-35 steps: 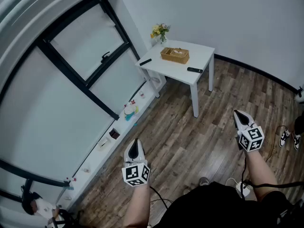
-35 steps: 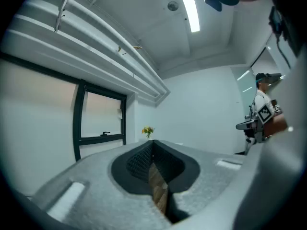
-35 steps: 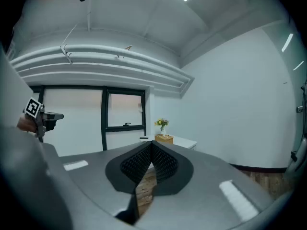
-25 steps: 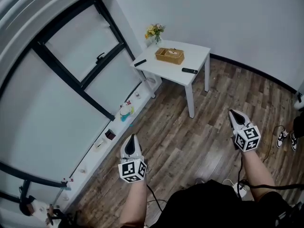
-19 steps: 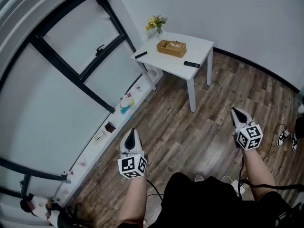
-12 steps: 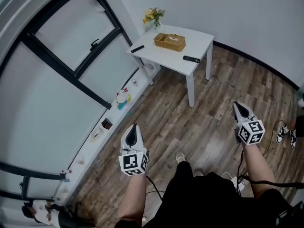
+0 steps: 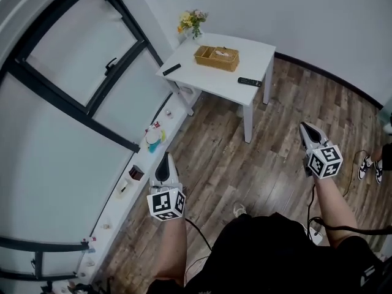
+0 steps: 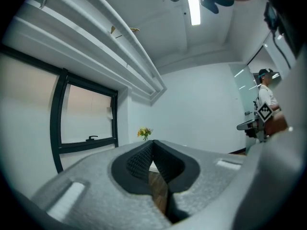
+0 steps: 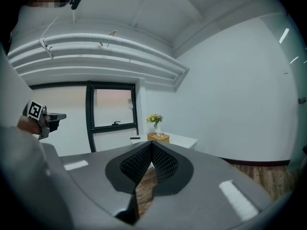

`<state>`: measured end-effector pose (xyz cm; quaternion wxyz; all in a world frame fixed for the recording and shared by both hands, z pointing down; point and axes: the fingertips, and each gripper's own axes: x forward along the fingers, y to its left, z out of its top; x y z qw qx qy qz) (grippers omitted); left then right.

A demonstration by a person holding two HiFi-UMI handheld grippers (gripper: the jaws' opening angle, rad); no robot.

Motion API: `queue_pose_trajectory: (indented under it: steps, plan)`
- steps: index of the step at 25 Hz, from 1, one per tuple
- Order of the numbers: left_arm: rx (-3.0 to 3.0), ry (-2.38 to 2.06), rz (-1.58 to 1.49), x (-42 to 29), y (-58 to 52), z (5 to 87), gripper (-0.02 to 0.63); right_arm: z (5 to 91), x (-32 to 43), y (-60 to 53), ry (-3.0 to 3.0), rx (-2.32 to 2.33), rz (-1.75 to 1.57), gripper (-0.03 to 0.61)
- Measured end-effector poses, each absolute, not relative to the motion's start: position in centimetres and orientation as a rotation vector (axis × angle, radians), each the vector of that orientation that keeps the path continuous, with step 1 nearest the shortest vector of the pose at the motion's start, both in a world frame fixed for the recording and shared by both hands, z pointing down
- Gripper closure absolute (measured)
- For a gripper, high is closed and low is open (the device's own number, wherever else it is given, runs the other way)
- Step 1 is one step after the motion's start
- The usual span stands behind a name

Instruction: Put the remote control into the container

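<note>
Starting at your left, one black-framed window (image 7: 73, 48) runs above a white sill (image 7: 116, 208) dotted with small items too tiny to name. Your left gripper (image 7: 164, 158) hangs over the wood floor (image 7: 214, 158), its jaws pressed together on nothing. Beyond it stands one white table (image 7: 260, 57), well apart from both grippers. It carries one vase of yellow flowers (image 7: 191, 21) at its far-left corner and one wicker container (image 7: 217, 57) near the middle. Two black remote controls also lie on it, one (image 7: 171, 69) at the left edge and one (image 7: 249, 82) at the near-right edge. Both are outside the container and apart from it. Your right gripper (image 7: 306, 129) is likewise closed tip to tip and empty. One pair of black-and-white shoes (image 7: 369, 169) shows at the far right.

Only the head view shows both remotes. The right gripper view catches the flowers, the container and the left-edge remote past its tips. The left gripper view gives you just the flowers.
</note>
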<state>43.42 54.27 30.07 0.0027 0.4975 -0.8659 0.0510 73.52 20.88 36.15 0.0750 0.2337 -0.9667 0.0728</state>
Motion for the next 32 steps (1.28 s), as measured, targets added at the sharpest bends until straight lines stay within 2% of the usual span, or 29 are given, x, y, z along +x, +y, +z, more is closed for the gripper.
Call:
queue_pose_trajectory:
  steps: [6,17,26,32]
  plan:
    - [1.618,-2.716,0.125,36.0,51.6,29.5,0.614,35.5,68.0,19.0,-2.885,0.773,0.201,0.577]
    - [1.649,-2.656,0.108,27.8,46.4,31.3,0.614,36.8,59.2,14.9,-2.846,0.794,0.216,0.577]
    - [1.544,-2.7,0.142,20.3,41.1,30.9,0.614,38.9,50.3,7.2,-2.848,0.735,0.258,0.577]
    - [1.524,-2.736,0.171,16.1,36.2,29.2,0.614,37.2,45.7,1.8,-2.894,0.718,0.249,0.577]
